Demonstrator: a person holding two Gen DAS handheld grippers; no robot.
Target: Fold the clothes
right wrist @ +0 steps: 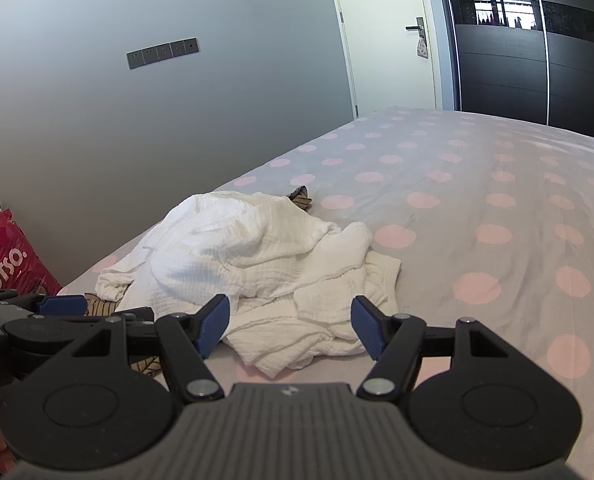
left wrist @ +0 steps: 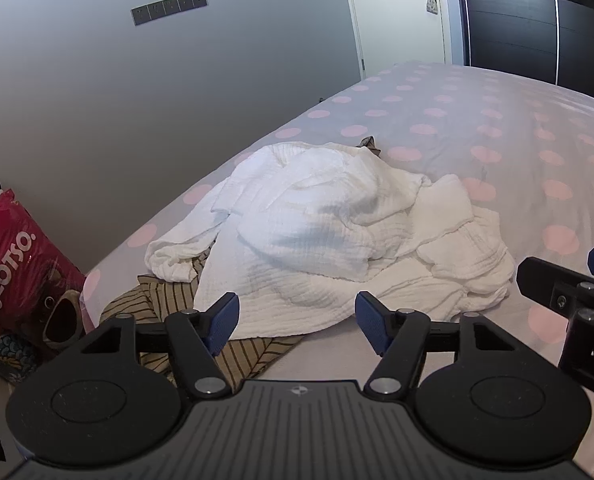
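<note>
A crumpled white crinkle-cotton garment (left wrist: 337, 232) lies in a heap on the bed near its left edge; it also shows in the right wrist view (right wrist: 265, 264). A tan striped garment (left wrist: 169, 296) lies partly under it, with a corner poking out behind (right wrist: 301, 196). My left gripper (left wrist: 297, 320) is open and empty, just in front of the white heap's near hem. My right gripper (right wrist: 291, 324) is open and empty, in front of the heap's right part. The right gripper shows at the right edge of the left wrist view (left wrist: 569, 292).
The bed has a grey sheet with pink dots (right wrist: 477, 208), stretching far and right. A grey wall runs along the bed's left edge. A red LOTSO bag (left wrist: 13, 256) stands on the floor at left. A door (right wrist: 393, 32) and dark wardrobe (right wrist: 537, 60) stand beyond.
</note>
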